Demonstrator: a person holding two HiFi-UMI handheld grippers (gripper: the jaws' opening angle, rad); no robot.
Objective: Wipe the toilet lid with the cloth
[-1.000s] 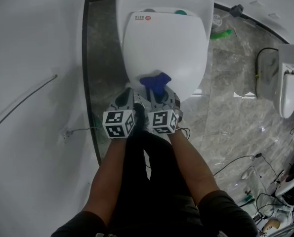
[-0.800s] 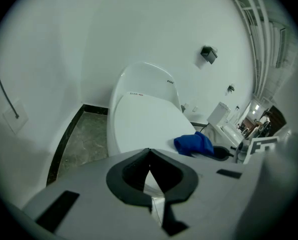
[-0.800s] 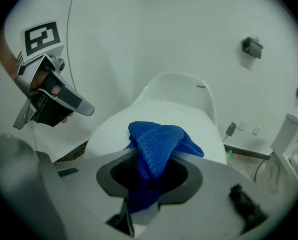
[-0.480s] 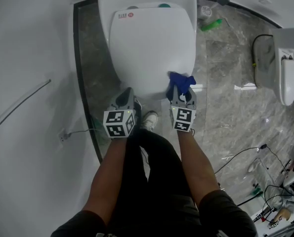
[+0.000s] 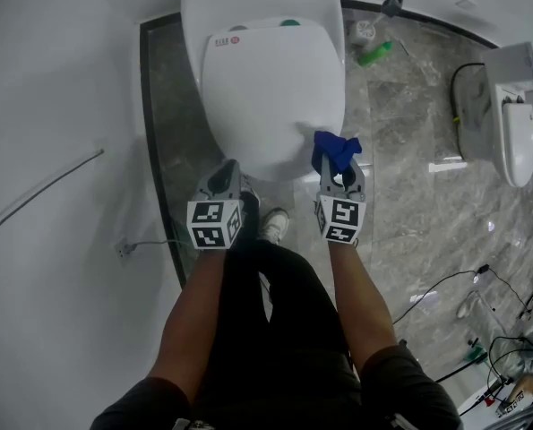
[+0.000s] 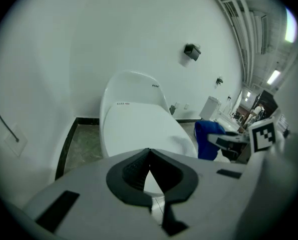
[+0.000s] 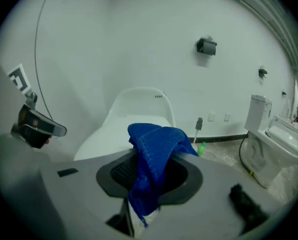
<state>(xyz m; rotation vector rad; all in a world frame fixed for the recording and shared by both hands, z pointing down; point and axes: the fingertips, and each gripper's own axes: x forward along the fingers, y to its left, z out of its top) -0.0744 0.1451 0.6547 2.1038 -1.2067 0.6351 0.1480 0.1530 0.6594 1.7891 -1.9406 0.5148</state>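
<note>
**A:** Blue cloth (image 5: 335, 150) is bunching in the right gripper (image 5: 339, 173), jaws clamped on it, at the lid's (image 5: 270, 88) near right edge.

**B:** And the left gripper (image 5: 227, 176)?

**A:** Closed on nothing, idling off the near left edge. The lid is stretching away lengthwise, up-left of the cloth; right is nearer.

blue cloth (image 5: 335, 150); white toilet lid (image 5: 270, 88); grey veined marble floor (image 5: 409, 186); green bottle (image 5: 373, 55); black trousers (image 5: 266, 330).

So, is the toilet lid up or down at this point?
Down: the toilet lid lies flat and closed, its whole white top facing up in the head view.
</note>
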